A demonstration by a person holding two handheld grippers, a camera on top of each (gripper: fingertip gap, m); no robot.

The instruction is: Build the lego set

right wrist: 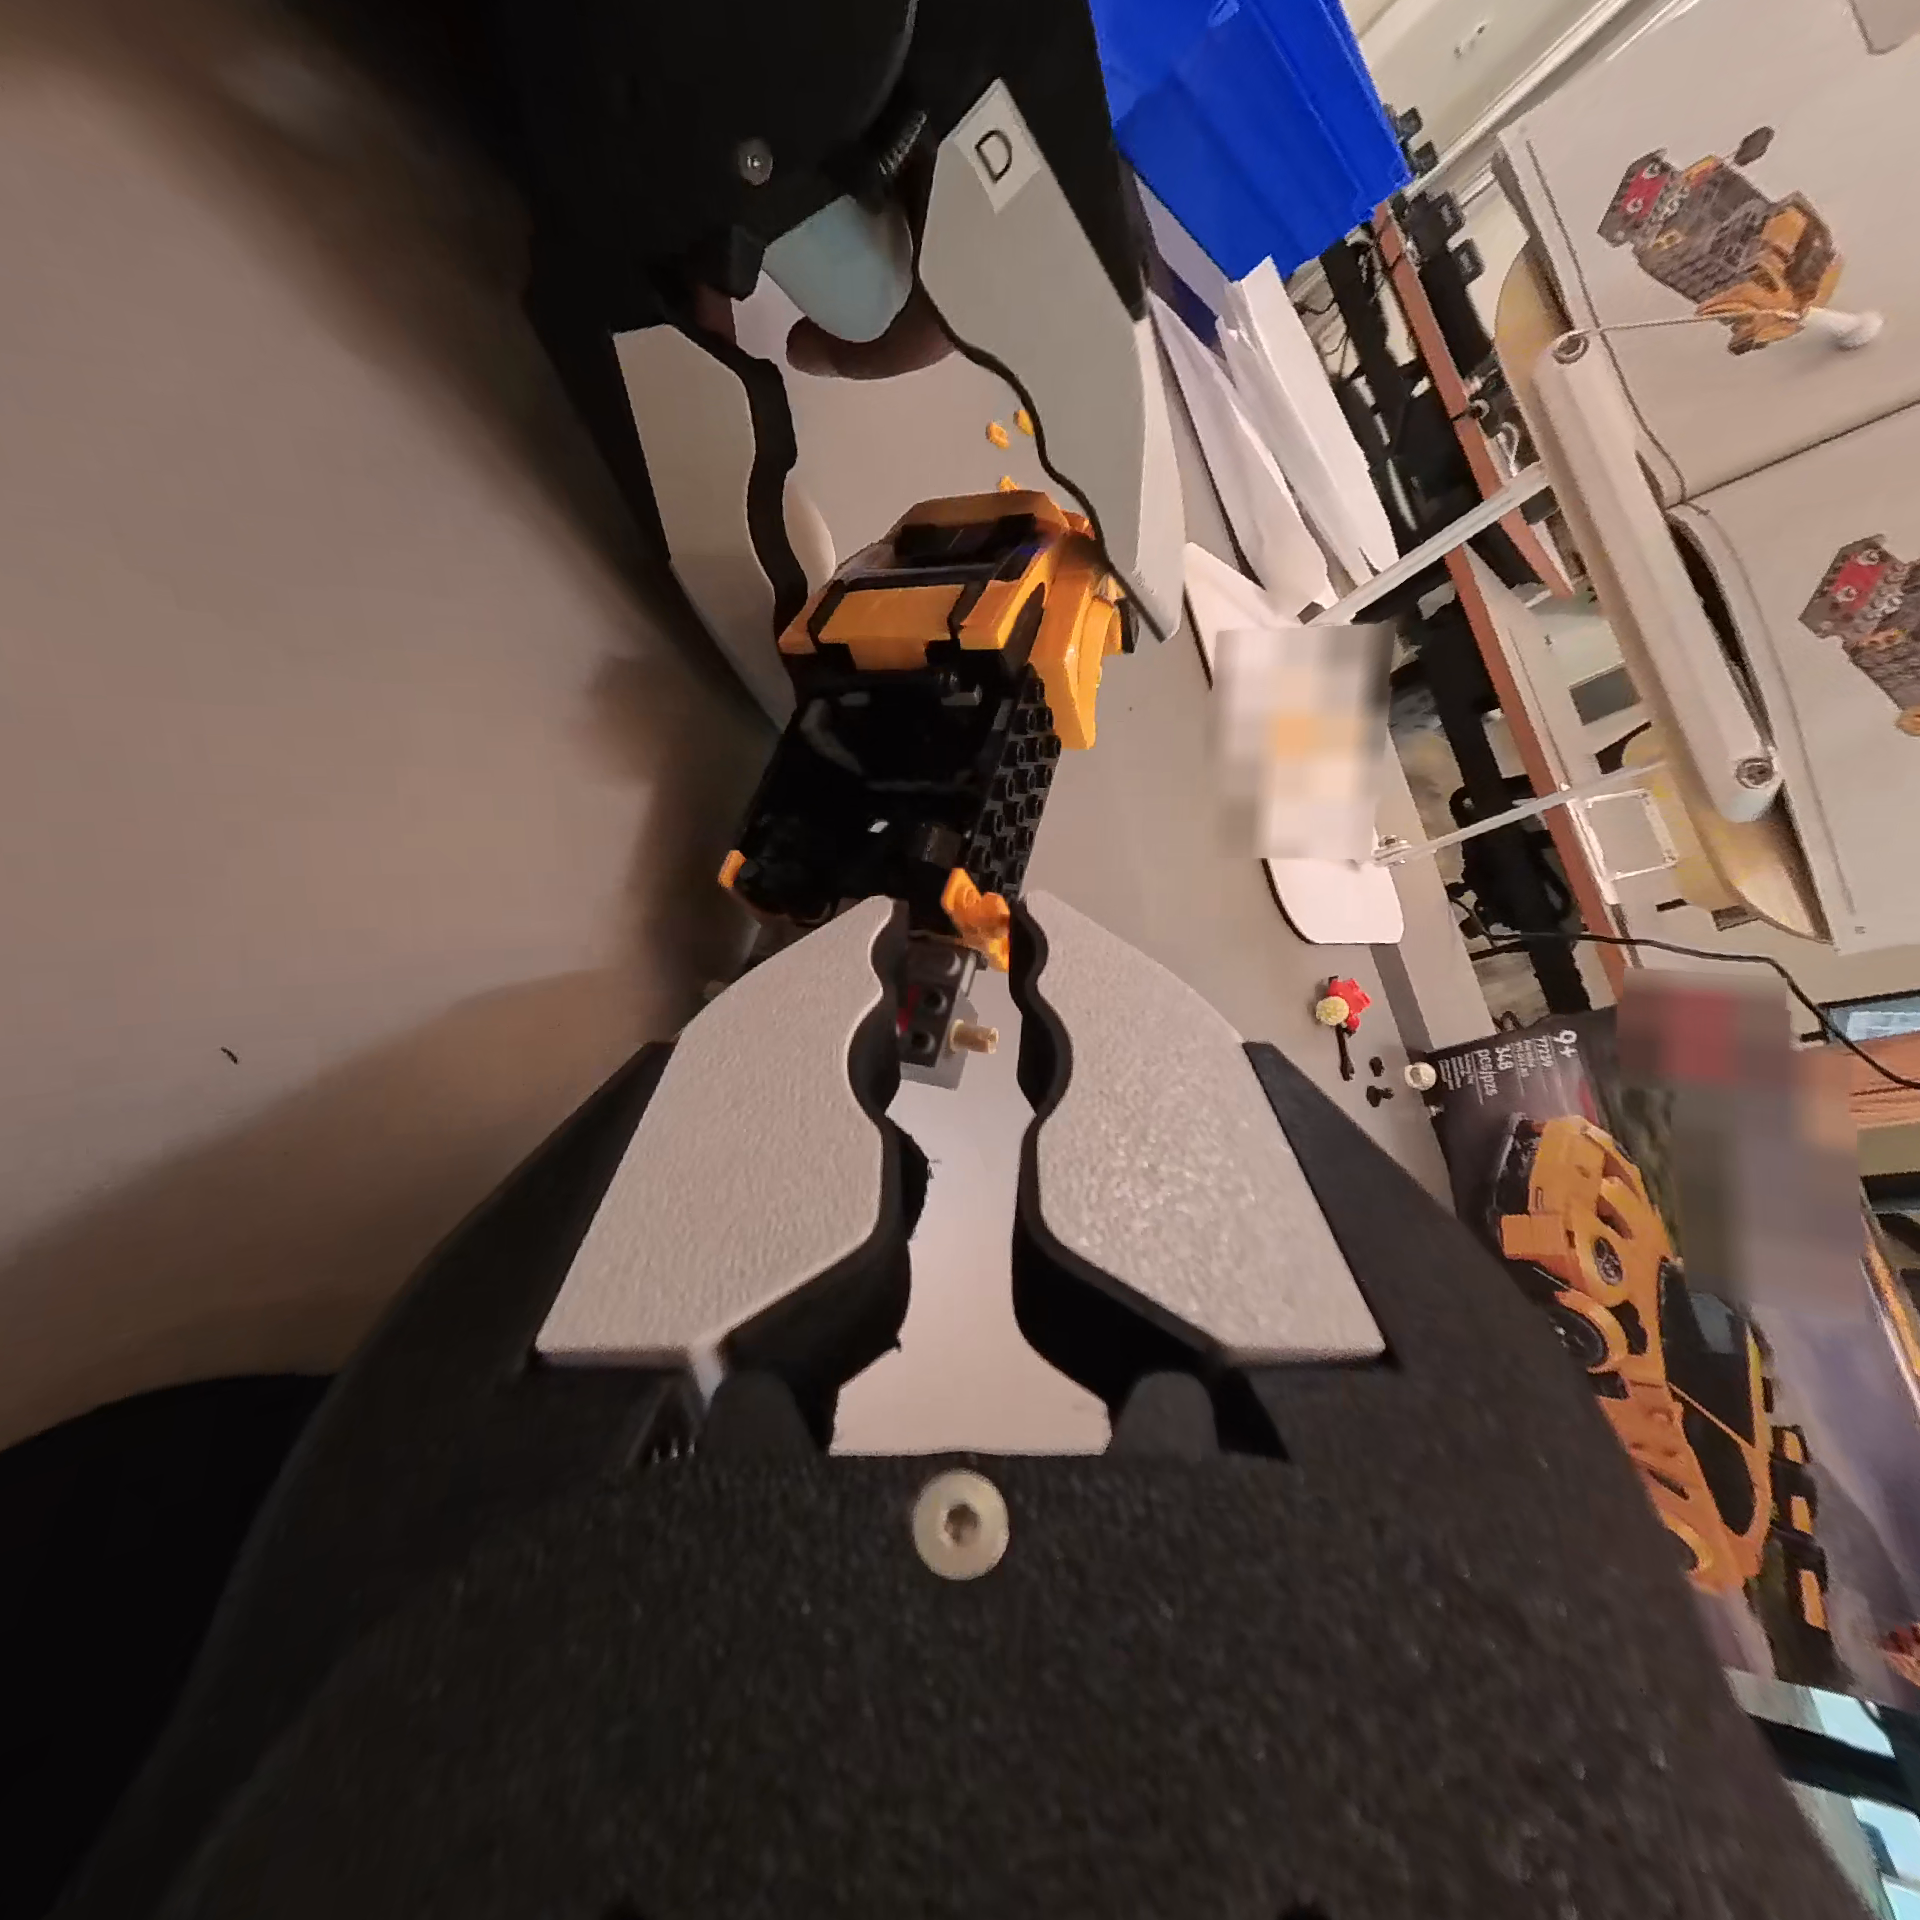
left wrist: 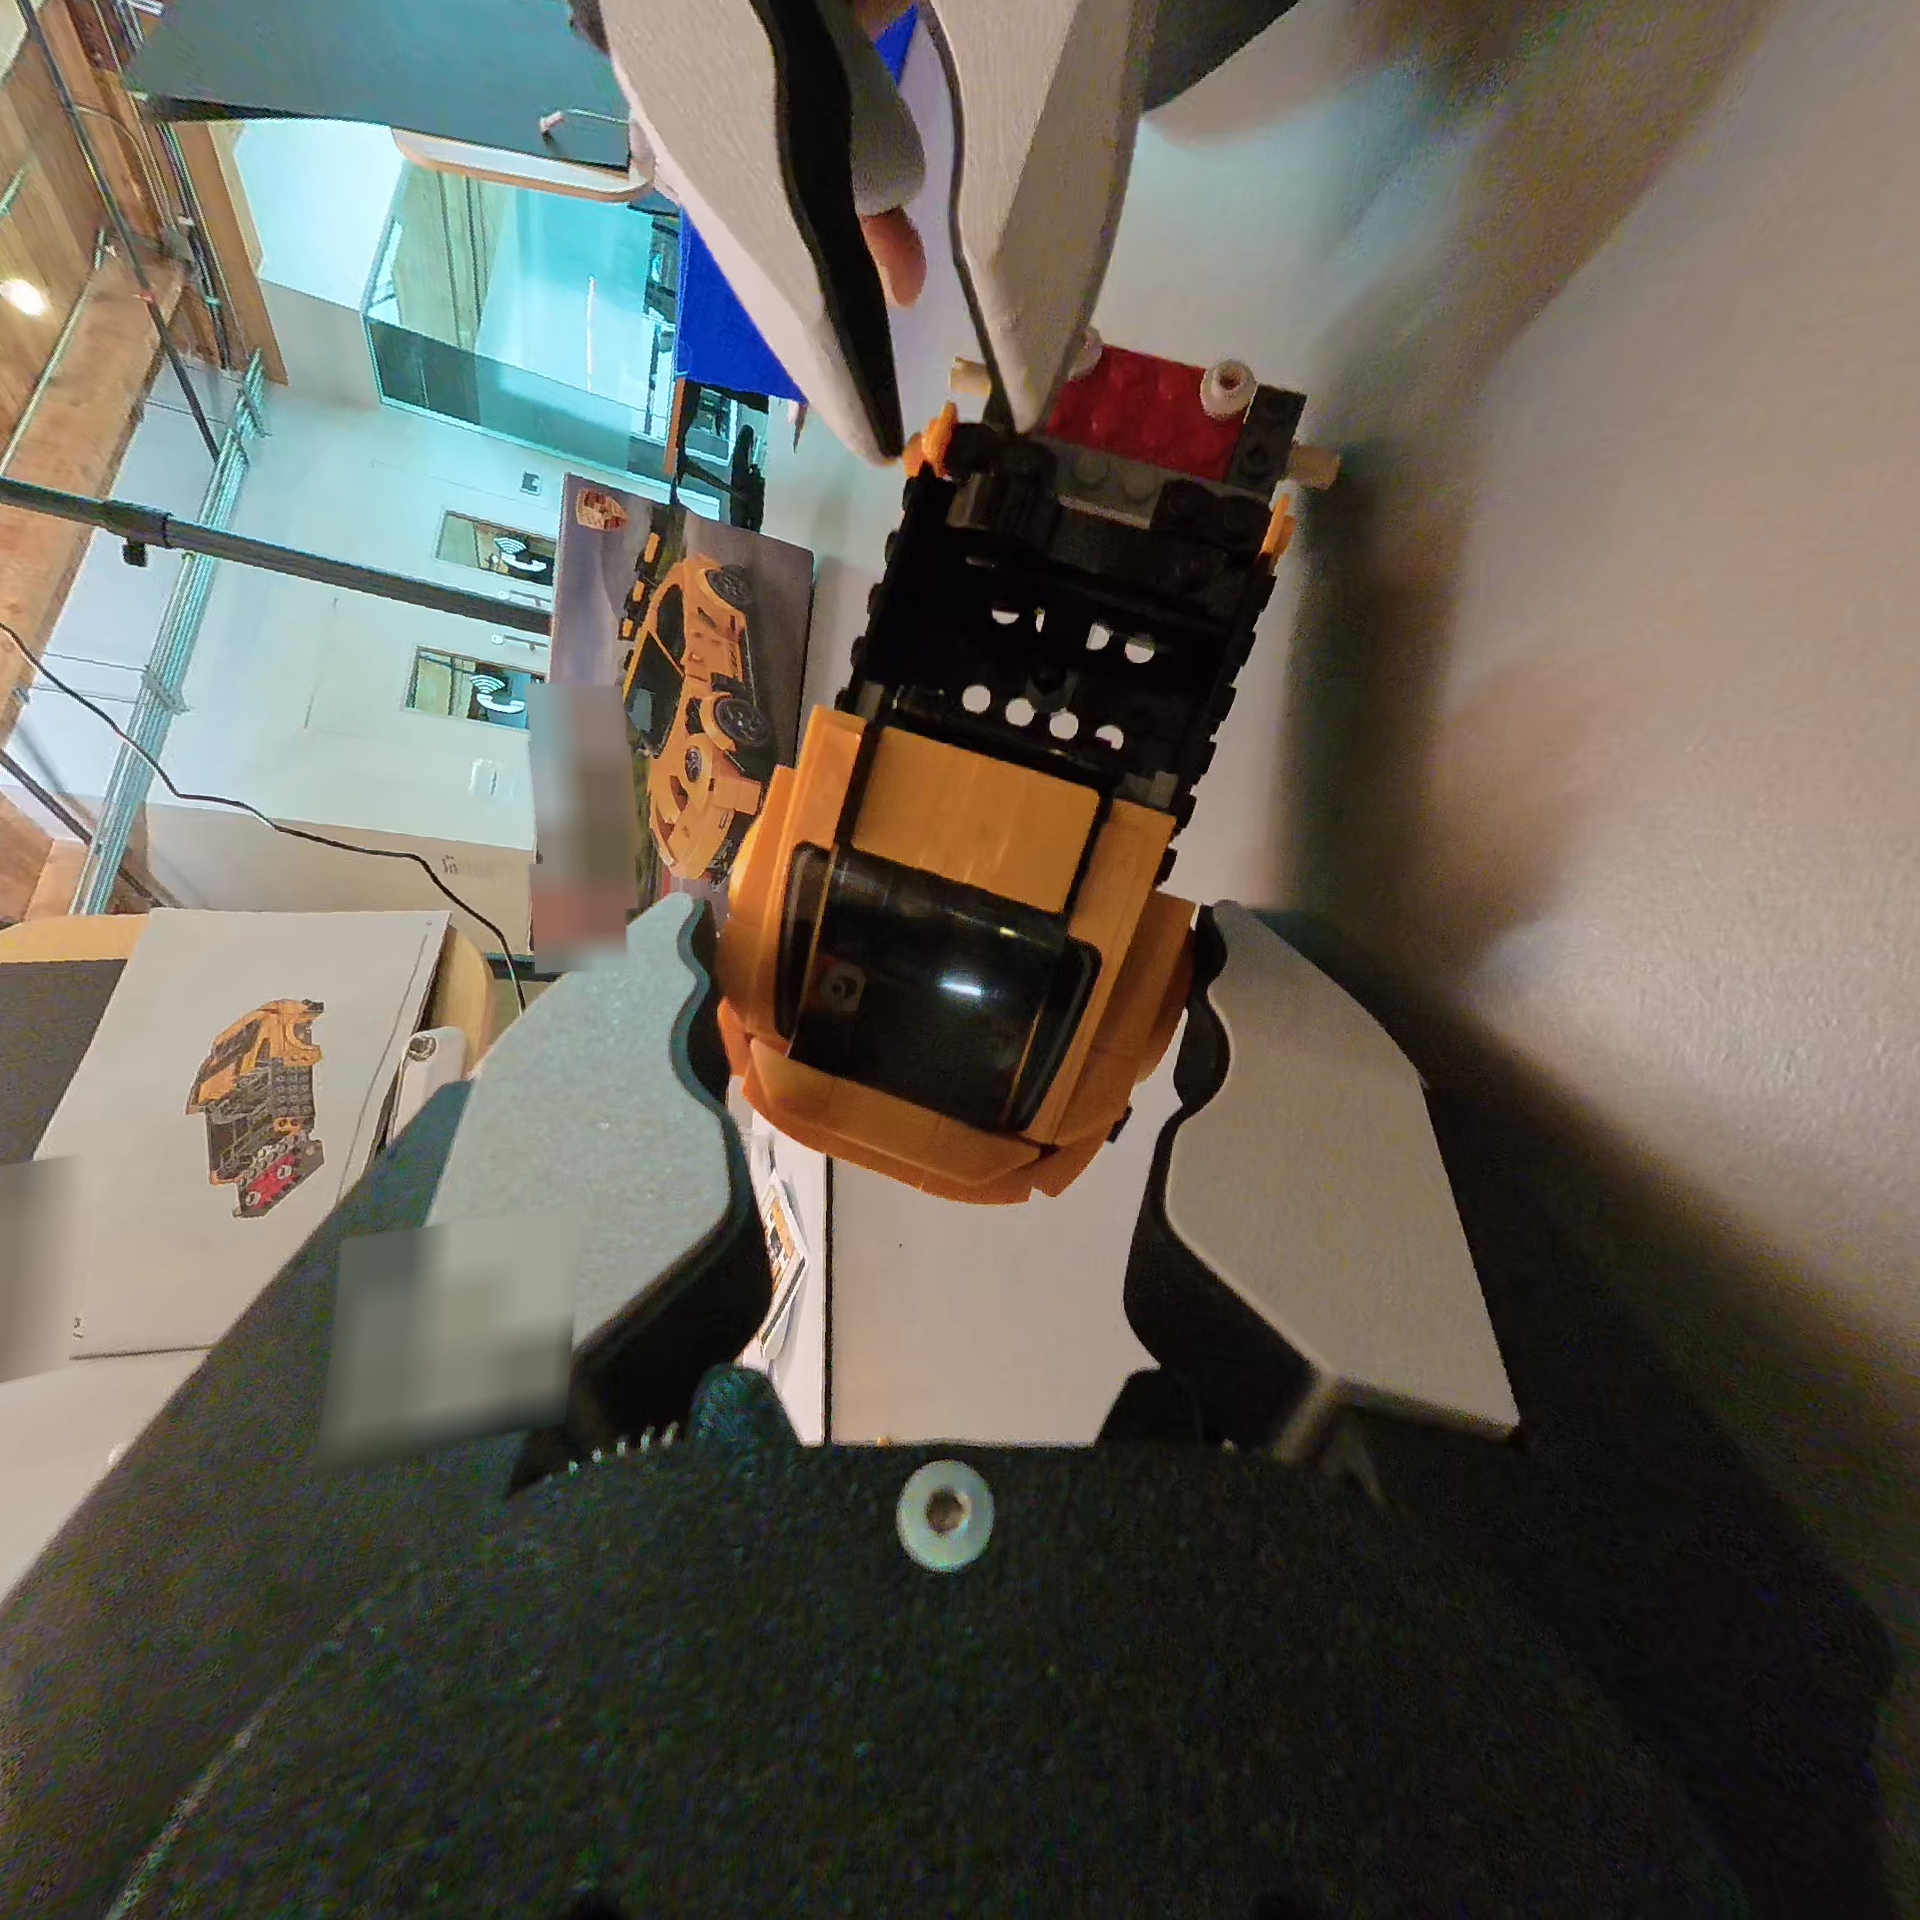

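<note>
The brick car (left wrist: 977,831) is coloured orange at the roof and nose, black through the studded chassis, with a glossy black windscreen; a red plate and tan axle pins are seen at its far end. Pale grey fingers (left wrist: 613,1101) edged with black pads are noted on the left gripper (left wrist: 951,997), likewise on the right gripper (right wrist: 956,977). A blue bin (right wrist: 1247,125) is recorded. The box (right wrist: 1662,1351) is printed dark grey with an orange car. The tabletop (right wrist: 1195,883) is plain grey.
</note>
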